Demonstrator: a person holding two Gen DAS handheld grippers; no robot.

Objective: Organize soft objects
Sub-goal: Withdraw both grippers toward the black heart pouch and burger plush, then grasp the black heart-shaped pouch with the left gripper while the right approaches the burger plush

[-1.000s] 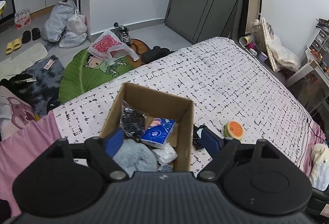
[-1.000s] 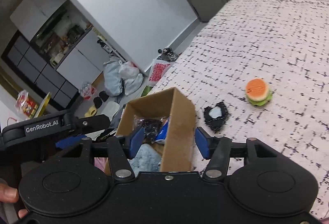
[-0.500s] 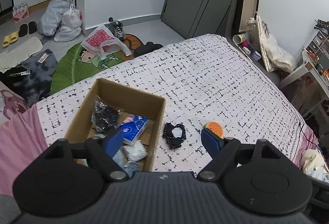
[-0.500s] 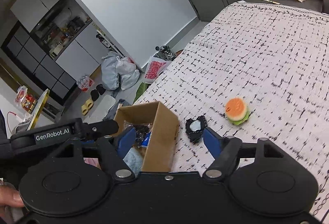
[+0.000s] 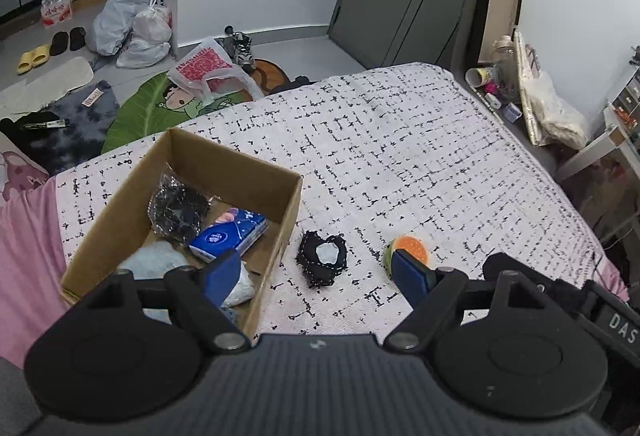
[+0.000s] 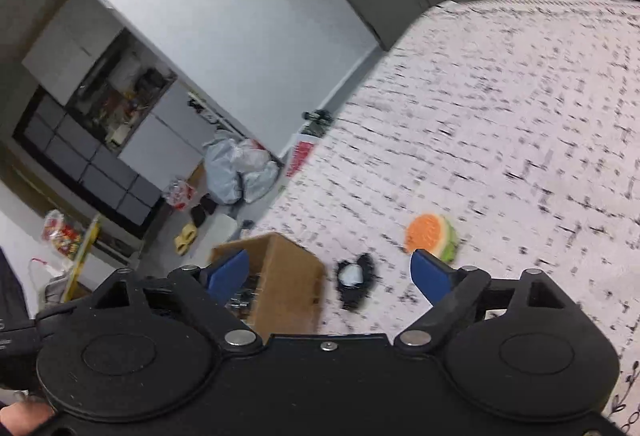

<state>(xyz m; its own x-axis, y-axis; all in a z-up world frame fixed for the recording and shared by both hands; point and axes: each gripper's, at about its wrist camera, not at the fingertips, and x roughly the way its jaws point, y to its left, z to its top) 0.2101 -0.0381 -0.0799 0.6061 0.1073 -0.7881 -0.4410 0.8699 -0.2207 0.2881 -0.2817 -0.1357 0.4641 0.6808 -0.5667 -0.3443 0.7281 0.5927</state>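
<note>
One open brown cardboard box [image 5: 224,172] is seen at the lower left of the left wrist view, on a white bedspread with black dashes [image 5: 400,156]; four items are counted inside it: one crinkled black packet [image 5: 176,208], one blue tissue pack [image 5: 228,234], one pale blue fluffy cloth [image 5: 154,260] and one white crumpled piece [image 5: 242,286], the last partly hidden by a finger; two soft things lie outside on the bedspread, one black lacy fabric ring with a white centre [image 5: 322,256] just right of the box and one round orange-and-green burger-shaped toy [image 5: 408,248] further right, apart from it. The left gripper [image 5: 316,272] is held with its blue pads wide apart, nothing clamped; the right gripper [image 6: 328,272] has just been opening, its pads now apart and empty. The box contents are shown clearly only by the left wrist view; the blurred right wrist view shows the box's outer wall, and a fingertip [image 6: 24,414] at its lower left.
</note>
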